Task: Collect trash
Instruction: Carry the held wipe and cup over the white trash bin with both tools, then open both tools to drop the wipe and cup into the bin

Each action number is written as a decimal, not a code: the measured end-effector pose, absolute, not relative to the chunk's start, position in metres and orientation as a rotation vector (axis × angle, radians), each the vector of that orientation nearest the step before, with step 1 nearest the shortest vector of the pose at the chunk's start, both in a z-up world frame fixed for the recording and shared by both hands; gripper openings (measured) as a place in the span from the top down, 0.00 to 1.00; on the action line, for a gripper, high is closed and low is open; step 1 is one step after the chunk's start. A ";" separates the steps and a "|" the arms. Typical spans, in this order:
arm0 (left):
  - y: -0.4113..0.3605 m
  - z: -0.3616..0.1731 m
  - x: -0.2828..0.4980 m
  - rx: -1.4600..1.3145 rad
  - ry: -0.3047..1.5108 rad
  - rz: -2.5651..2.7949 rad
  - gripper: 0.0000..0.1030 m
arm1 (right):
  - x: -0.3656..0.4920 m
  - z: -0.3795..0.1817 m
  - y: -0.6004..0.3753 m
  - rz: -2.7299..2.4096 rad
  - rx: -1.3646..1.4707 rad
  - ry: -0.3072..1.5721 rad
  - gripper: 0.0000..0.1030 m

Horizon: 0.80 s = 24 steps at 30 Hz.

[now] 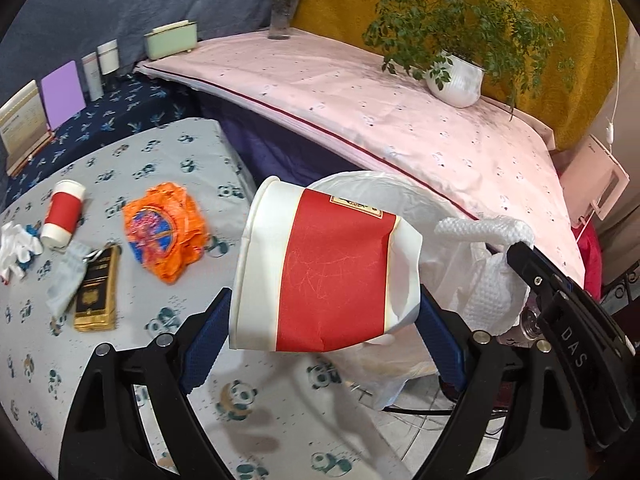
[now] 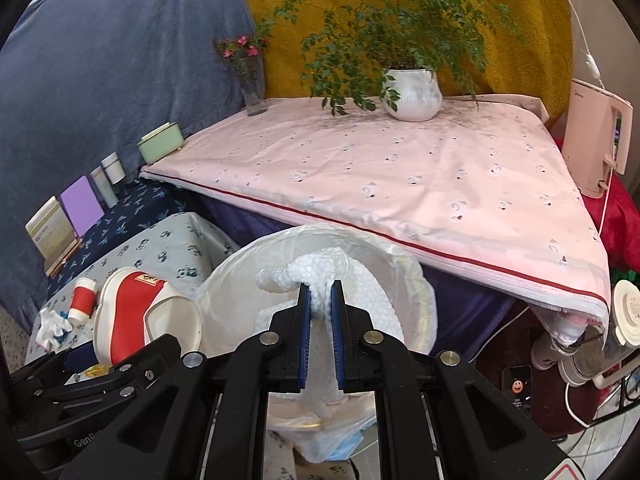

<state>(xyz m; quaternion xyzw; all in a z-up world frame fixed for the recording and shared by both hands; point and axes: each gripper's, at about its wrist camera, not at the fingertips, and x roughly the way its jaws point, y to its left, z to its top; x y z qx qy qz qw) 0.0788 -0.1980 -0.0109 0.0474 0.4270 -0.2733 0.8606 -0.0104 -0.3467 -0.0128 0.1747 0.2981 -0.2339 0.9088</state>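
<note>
- The inside of the lined bin (image 2: 224, 292) is largely hidden by the white textured wipe (image 2: 320, 276) hung above it; what lies at its bottom cannot be made out; in the left wrist view only a slice of the liner (image 1: 404, 192) is seen behind the big cup (image 1: 320, 272).
- The far side of the big cup is covered by its own wall, and the right pad (image 1: 440, 344) is half concealed behind it.
- The left gripper (image 1: 320, 344) is clamped on the big cup, a red-banded white paper cup lying on its side, crushed at one end, between widely spread blue pads; it is held just beside the bin's rim.
- The right gripper (image 2: 320, 340) is closed tightly on the wipe, pinched between near-touching pads; the wipe is draped directly over the bin's mouth.
- On the panda-print cloth (image 1: 160, 152) a small cup (image 1: 64, 214), an orange wrapper (image 1: 164, 228), a white crumpled glove (image 1: 16, 248), a grey pouch (image 1: 66, 276) and a dark gold-edged box (image 1: 98, 292) are left, well apart from both grippers.
- The bin is set in the gap between the panda cloth's edge and the overhanging pink cloth (image 2: 400, 184); little free room is seen beside it.
</note>
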 end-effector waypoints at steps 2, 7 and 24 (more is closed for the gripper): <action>-0.206 -0.013 0.081 0.102 0.900 -0.584 0.19 | -0.010 -0.014 -0.353 -0.489 0.362 0.617 0.91; -0.215 -0.015 0.088 0.097 0.900 -0.601 0.18 | -0.003 -0.018 -0.361 -0.494 0.361 0.628 0.91; -0.195 -0.017 0.101 0.043 0.910 -0.553 0.13 | 0.007 -0.005 -0.349 -0.490 0.321 0.593 0.64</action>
